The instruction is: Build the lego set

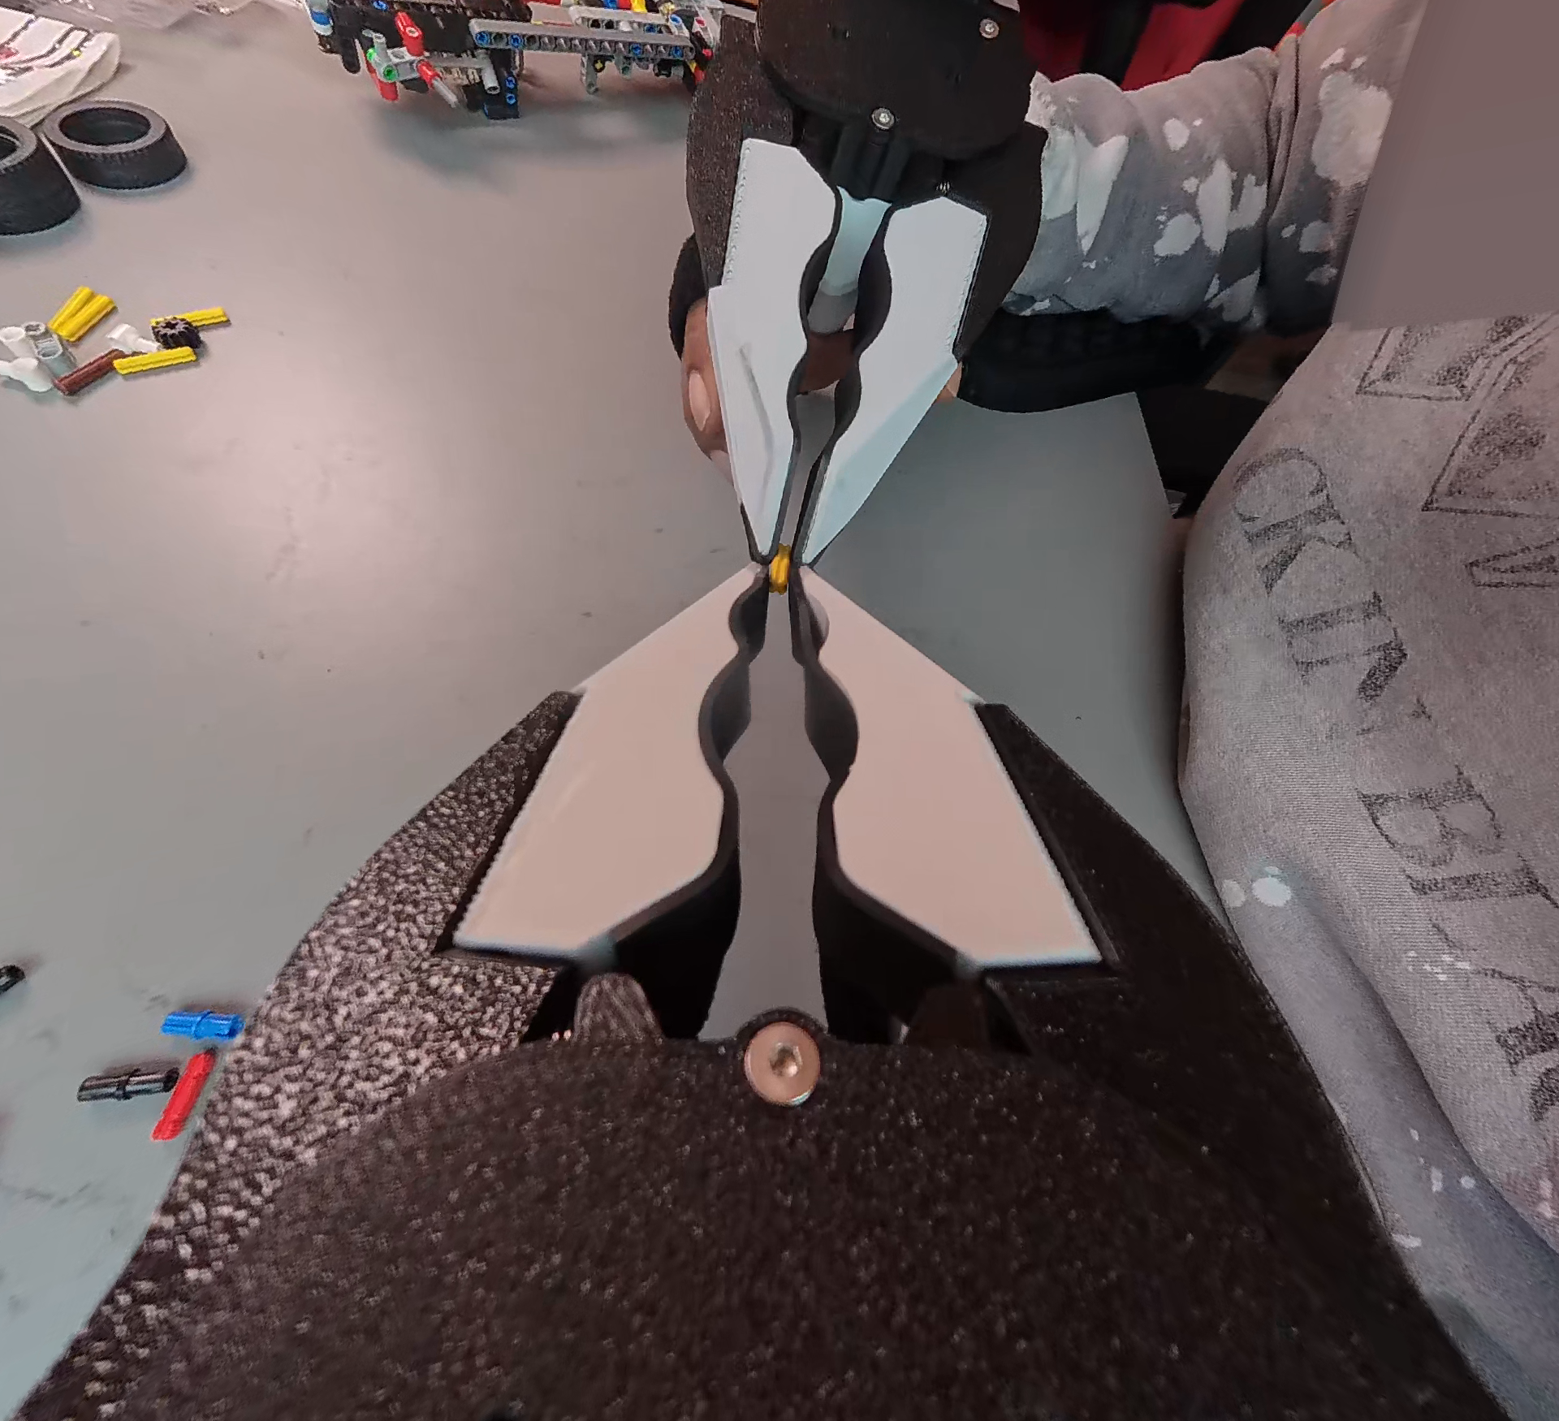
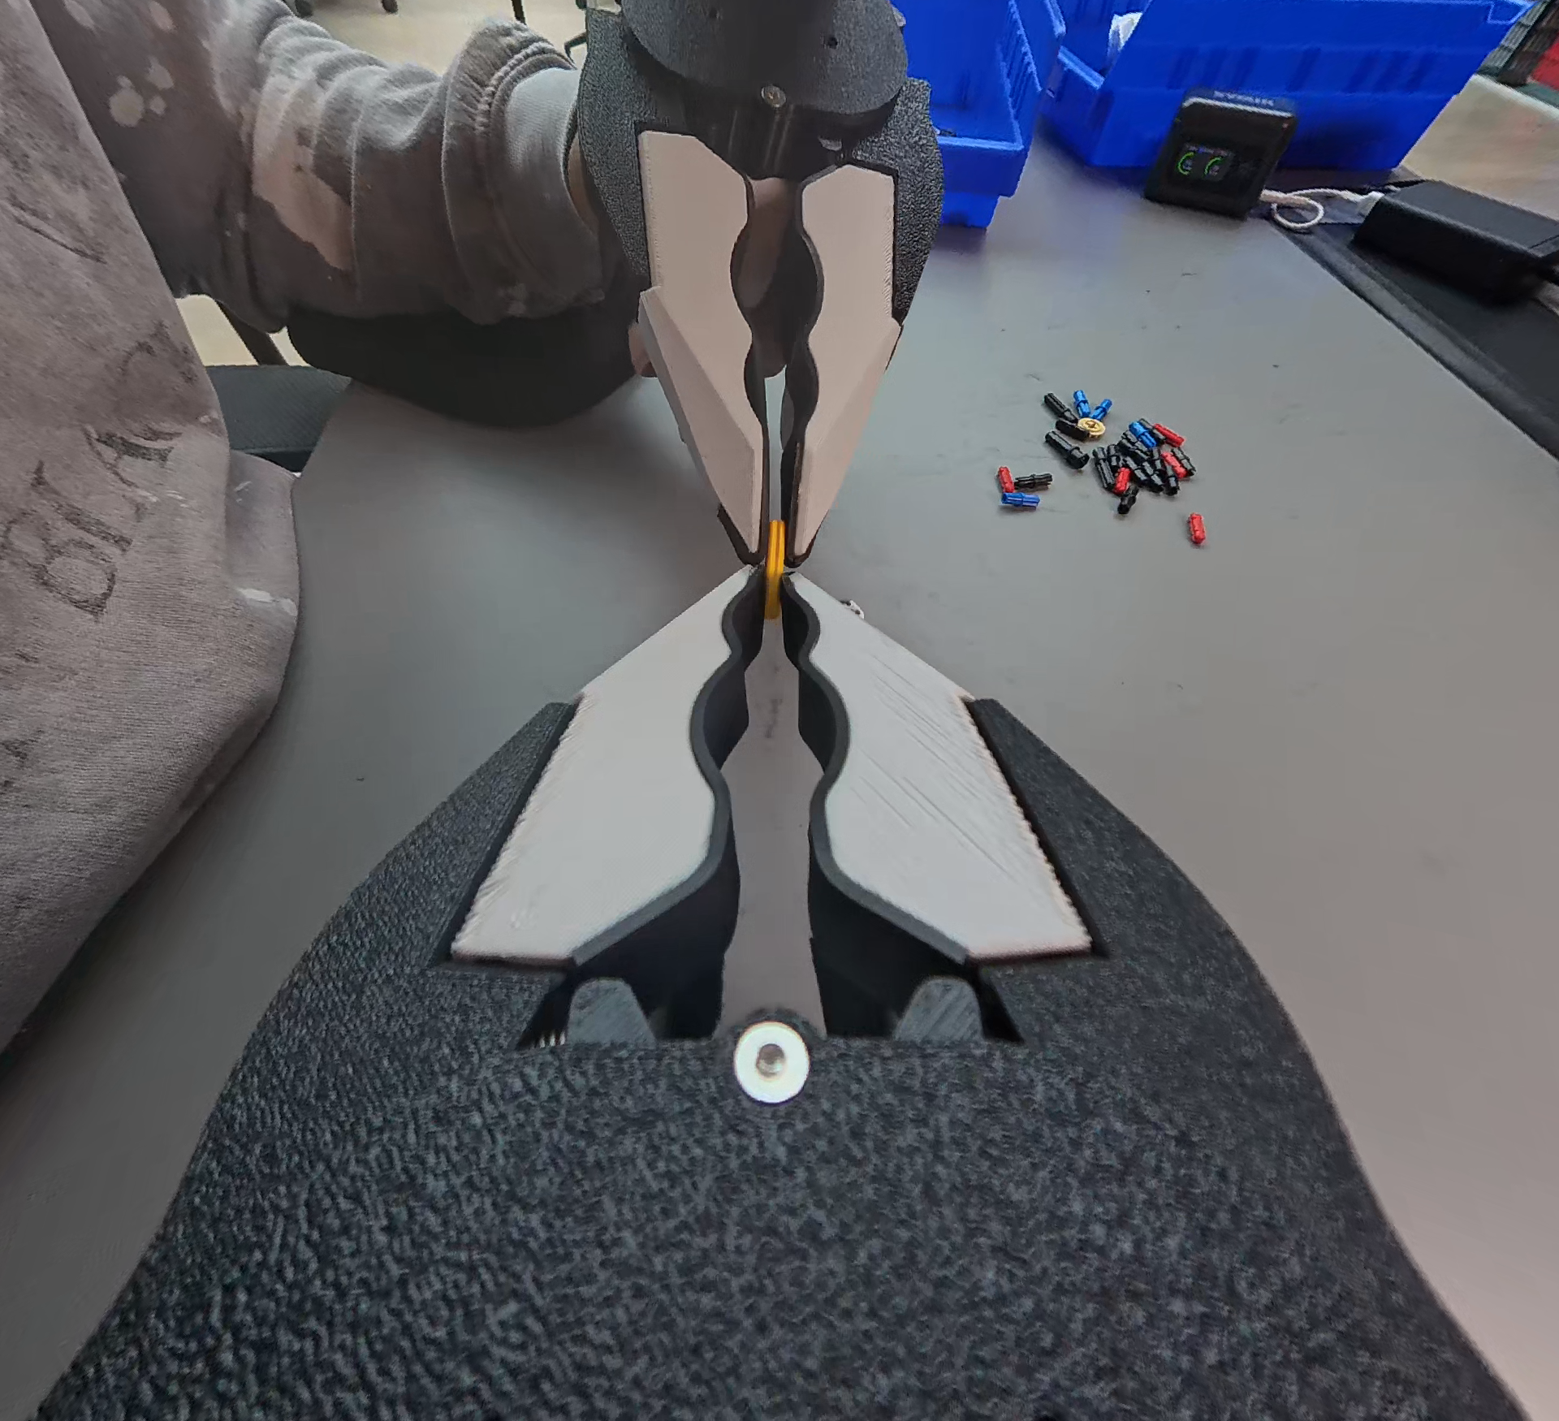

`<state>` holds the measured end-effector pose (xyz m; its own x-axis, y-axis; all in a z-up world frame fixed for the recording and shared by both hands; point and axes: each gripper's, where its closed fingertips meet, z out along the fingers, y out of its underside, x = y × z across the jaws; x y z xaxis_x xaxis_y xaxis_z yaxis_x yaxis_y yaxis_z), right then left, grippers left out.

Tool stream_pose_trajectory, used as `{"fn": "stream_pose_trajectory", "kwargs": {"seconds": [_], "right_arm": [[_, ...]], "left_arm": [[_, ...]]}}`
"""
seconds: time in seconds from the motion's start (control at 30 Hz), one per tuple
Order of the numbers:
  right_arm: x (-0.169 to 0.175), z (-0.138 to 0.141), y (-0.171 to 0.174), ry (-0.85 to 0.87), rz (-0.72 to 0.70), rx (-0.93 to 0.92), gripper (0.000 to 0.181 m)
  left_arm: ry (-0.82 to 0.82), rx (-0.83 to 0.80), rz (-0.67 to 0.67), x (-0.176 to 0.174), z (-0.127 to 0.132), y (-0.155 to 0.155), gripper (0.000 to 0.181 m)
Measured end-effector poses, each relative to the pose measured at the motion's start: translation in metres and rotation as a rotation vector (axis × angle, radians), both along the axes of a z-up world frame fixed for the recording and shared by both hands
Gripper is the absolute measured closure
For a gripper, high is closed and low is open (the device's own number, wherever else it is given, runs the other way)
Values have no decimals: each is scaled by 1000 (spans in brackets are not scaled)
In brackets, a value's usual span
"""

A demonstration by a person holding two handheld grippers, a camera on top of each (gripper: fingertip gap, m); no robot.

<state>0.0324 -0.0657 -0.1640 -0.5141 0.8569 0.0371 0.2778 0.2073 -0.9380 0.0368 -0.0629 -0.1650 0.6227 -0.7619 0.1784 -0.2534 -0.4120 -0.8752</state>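
With the left gripper (image 1: 778,594) and the right gripper (image 2: 769,594) both pinched nearly closed on one small yellow ring (image 2: 773,569) (tip to tip above the counter (image 2: 1097,706)), release only one side once the other's hold looks secure.

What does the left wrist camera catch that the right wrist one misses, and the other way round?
Only the left wrist view shows the half-built lego model, two black tyres and yellow pieces. Only the right wrist view shows blue bins and a pile of small pins. Both show the two hand-held grippers tip to tip, pinching one small yellow ring over the grey table.
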Motion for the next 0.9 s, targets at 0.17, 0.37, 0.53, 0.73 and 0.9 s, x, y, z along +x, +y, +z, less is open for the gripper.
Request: {"fn": "stream_pose_trajectory", "kwargs": {"seconds": [0.17, 0.37, 0.53, 0.73, 0.9], "right_arm": [[1, 20, 1, 120, -10, -29, 178], [3, 49, 1, 328, -54, 64, 158], [0, 57, -2, 430, -105, 211, 165], [1, 57, -4, 451, -108, 277, 174], [1, 56, -4, 451, -109, 284, 177]], "left_arm": [[-122, 24, 0, 0, 18, 0, 178], [-384, -16, -13, -2, 44, -2, 178], [-583, -118, -32, 1, 56, -2, 178], [-722, -236, -54, 3, 58, -2, 179], [-755, -282, -54, 5, 56, -2, 179]]}}
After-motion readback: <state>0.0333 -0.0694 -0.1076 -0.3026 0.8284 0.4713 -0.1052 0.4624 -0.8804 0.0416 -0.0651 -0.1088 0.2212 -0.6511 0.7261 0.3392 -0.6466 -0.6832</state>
